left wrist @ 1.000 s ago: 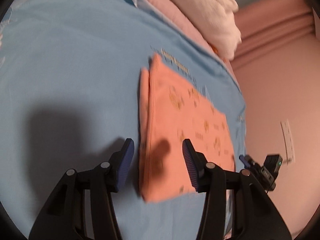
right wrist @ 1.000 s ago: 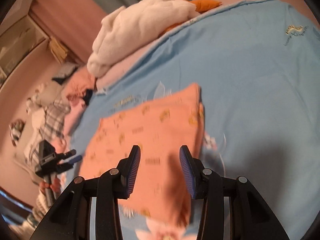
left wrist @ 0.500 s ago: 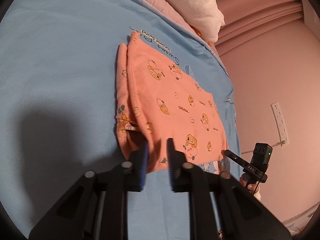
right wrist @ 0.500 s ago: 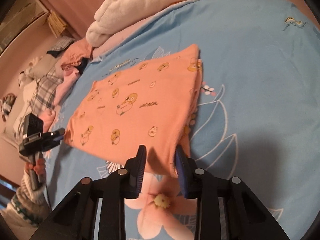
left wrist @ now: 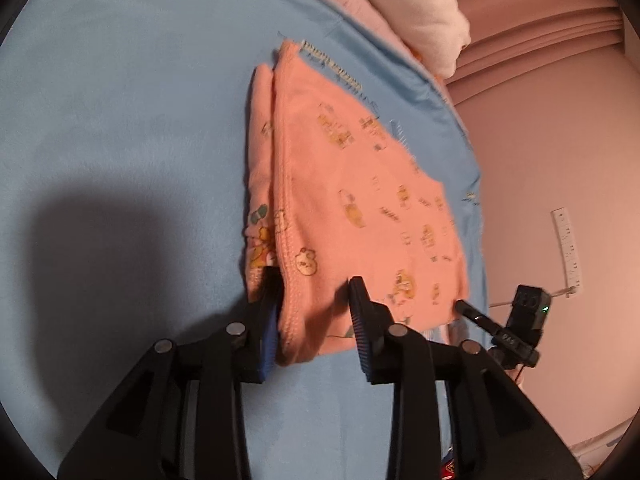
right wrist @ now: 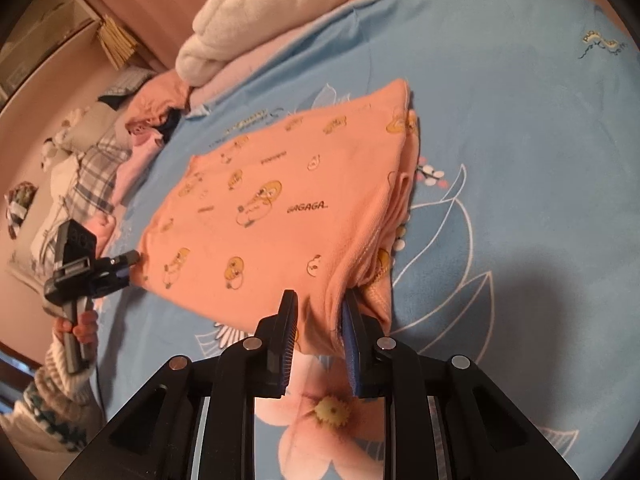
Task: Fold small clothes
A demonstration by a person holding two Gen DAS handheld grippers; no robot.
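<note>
An orange folded garment [left wrist: 360, 208] with duck prints lies on the blue bedsheet [left wrist: 120, 120]. My left gripper [left wrist: 314, 320] straddles its near corner. Its jaws are opening, and the cloth lies loose between the blue pads. In the right wrist view the same garment [right wrist: 280, 200] has its other near corner bunched between the pads of my right gripper [right wrist: 318, 328], which is shut on it, with that edge raised off the sheet. The left gripper [right wrist: 124, 260] shows there at the garment's far left corner, held by a hand in a knit sleeve [right wrist: 52, 392].
A white and pink pile of bedding [right wrist: 280, 12] sits at the head of the bed. More loose clothes, one plaid [right wrist: 88, 176], lie heaped at the bed's left edge. A pink wall with a power strip [left wrist: 568, 248] is close beside the bed.
Both grippers came down onto the garment's near corners and closed on them. The left jaws have since widened again. The right jaws stay pinched on the cloth.
</note>
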